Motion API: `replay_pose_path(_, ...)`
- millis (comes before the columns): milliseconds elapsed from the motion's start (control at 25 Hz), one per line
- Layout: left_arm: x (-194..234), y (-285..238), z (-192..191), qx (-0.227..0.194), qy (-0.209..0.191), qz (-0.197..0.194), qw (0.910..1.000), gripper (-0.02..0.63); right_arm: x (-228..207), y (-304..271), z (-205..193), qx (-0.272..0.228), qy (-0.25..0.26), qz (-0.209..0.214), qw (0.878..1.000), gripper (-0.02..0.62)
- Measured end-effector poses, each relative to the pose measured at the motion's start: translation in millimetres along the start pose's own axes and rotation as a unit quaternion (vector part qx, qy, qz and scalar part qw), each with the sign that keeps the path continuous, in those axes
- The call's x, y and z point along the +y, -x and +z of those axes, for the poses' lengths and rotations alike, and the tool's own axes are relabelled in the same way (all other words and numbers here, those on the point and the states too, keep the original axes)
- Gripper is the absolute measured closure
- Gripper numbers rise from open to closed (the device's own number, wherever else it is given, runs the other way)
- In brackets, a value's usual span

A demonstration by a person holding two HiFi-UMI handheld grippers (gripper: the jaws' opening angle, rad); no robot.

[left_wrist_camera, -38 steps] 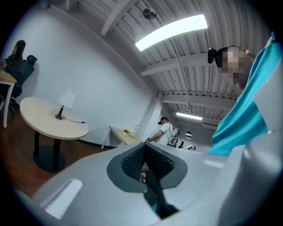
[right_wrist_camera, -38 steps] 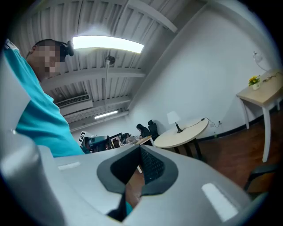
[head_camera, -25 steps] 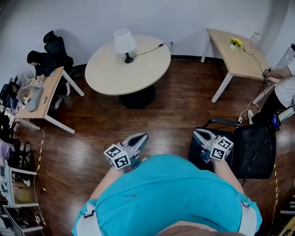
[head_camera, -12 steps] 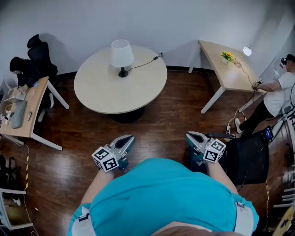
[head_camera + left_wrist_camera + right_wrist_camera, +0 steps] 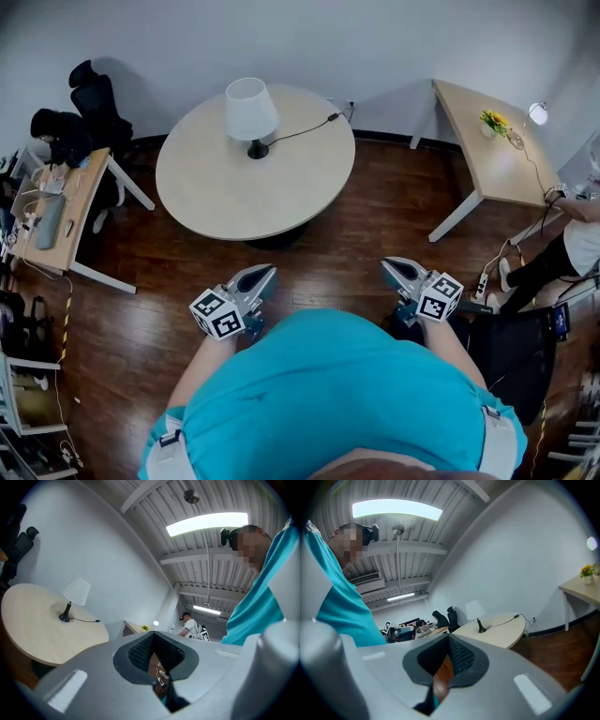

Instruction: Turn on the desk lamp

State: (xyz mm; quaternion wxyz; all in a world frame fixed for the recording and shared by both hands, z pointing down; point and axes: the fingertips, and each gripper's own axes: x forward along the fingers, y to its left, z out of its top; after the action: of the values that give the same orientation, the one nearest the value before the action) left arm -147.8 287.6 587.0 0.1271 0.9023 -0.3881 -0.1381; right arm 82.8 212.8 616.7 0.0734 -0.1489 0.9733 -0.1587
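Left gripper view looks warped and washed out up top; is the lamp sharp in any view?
Left gripper view: strong fisheye bend, dark corners, the long ceiling light panel blown out; the white-shaded desk lamp with black stem small but sharp. Right gripper view: same warp, lamp tiny. Head view: even light, no blur, lamp clearest.

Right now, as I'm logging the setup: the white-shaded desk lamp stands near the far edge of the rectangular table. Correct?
No. The head view shows the desk lamp standing near the far edge of the round table, not a rectangular one.
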Motion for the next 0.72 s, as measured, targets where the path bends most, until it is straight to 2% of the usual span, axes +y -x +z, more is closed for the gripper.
replay_pose_path(240, -15, -123, -25, -0.004, -0.008, 0.024, 0.9997, 0.577, -91, 41, 47, 0.002, 0.034, 0.056, 0.998, 0.594)
replay_pose_path(440, -13, -208, -32, 0.016, -0.016, 0.022, 0.9995, 0.577, -163, 58, 75, -0.001, 0.027, 0.063, 0.998, 0.594)
replay_pose_path(560, 13, -231, -30, 0.028, -0.013, 0.025, 0.9992, 0.577, -195, 50, 80, -0.002, 0.017, 0.057, 0.998, 0.594)
replay_pose_path(720, 73, -255, -18, 0.029, -0.013, 0.012, 0.9994, 0.577, -239, 11, 88, 0.004, 0.011, 0.036, 0.999, 0.594)
